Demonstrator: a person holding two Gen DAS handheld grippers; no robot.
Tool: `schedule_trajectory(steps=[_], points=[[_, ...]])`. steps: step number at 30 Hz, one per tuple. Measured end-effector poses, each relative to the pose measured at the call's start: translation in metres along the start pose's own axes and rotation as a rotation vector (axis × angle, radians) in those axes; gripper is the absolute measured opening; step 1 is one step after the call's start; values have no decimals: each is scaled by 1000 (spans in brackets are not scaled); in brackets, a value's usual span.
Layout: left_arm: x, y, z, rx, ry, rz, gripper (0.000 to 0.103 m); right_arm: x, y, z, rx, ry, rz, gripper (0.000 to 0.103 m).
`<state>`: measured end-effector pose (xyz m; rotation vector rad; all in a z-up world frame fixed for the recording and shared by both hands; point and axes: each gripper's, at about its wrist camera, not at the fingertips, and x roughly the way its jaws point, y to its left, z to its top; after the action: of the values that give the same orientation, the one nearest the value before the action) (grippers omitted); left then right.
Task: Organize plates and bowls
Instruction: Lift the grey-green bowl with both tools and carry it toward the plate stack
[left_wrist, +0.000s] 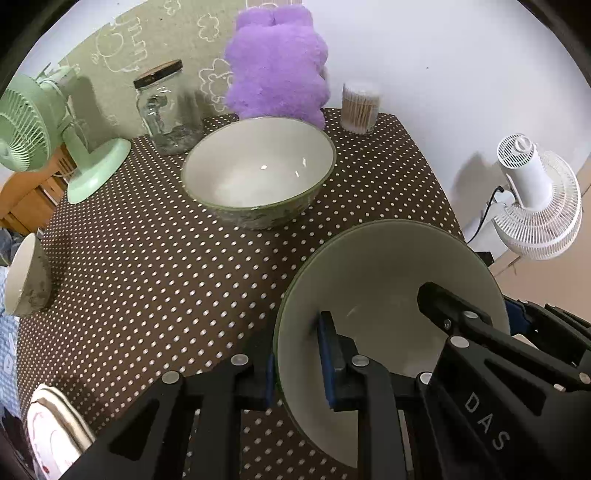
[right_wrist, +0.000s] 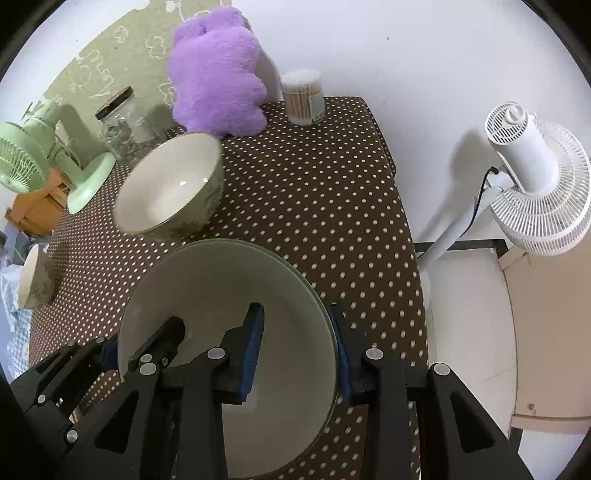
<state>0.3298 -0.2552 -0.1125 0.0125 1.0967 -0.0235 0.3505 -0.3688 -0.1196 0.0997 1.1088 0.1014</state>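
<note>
The near bowl (right_wrist: 229, 325) sits at the table's (right_wrist: 332, 192) near right; a second bowl (right_wrist: 170, 184) lies behind it, with the plush toy (right_wrist: 218, 81) farthest back.

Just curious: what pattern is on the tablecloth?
Brown tablecloth with small white polka dots, clearest in the right wrist view.

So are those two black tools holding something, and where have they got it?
Yes: the near large bowl, by its rim. The left tool pinches its left side, the right tool its right side.
</note>
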Motion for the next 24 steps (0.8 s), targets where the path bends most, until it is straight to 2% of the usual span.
schedule_trajectory(steps=[6,24], points=[[-21,17,-17,11,-8,-12,18,-21,18,-20,22,6,-2,38],[-88,72,-78,62,-39,-58,19,-90,91,-95,48,-51,-67,38]])
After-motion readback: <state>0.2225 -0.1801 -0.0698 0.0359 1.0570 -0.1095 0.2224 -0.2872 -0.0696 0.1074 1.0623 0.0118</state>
